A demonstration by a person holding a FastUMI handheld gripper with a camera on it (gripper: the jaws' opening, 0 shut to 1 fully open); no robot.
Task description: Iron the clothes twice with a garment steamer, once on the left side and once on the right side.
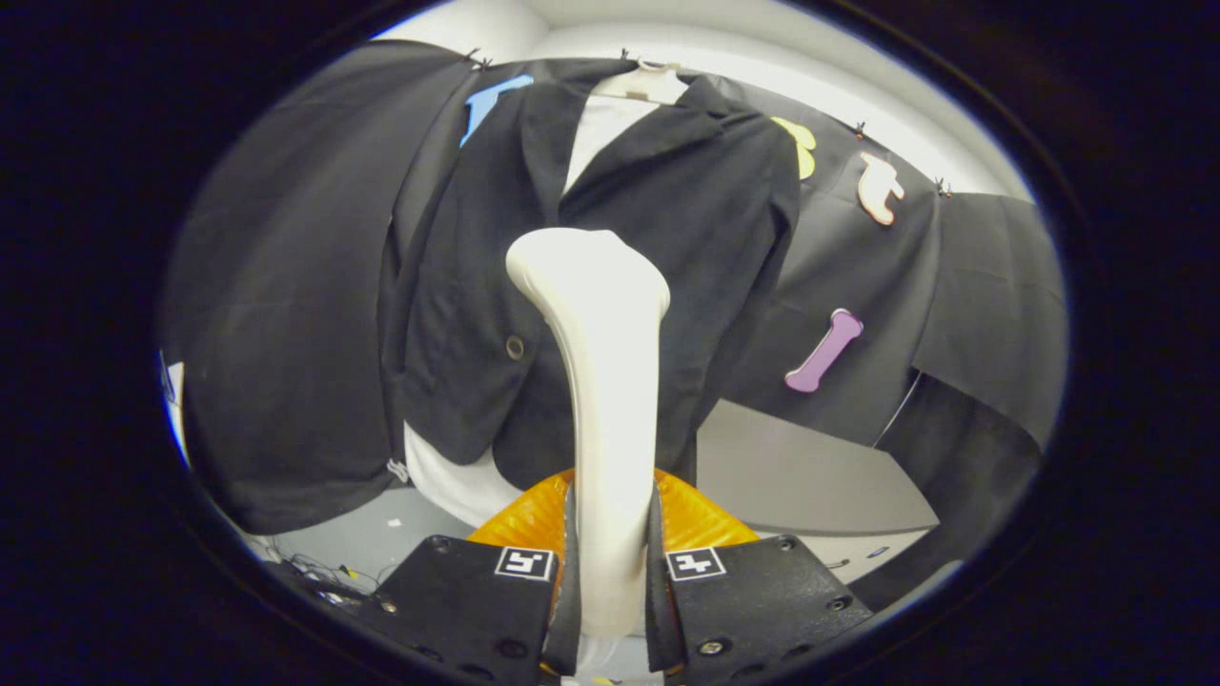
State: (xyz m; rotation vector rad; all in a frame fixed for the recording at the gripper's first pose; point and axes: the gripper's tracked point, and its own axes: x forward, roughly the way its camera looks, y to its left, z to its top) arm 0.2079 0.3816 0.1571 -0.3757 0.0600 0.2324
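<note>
A black blazer over a white shirt hangs on a hanger against the booth wall, straight ahead. My gripper is shut on the handle of a cream-white garment steamer, both fingers pressing its sides. The steamer rises upright from between the fingers, and its wide head sits in front of the blazer's middle, near the front opening and just right of a dark button. Whether the head touches the cloth I cannot tell. The white shirt hem shows below the blazer.
An orange ribbed thing lies just beyond the fingers under the steamer. A grey panel stands low on the right. Cables lie on the floor at the lower left. Black cloth hangs on both sides of the blazer.
</note>
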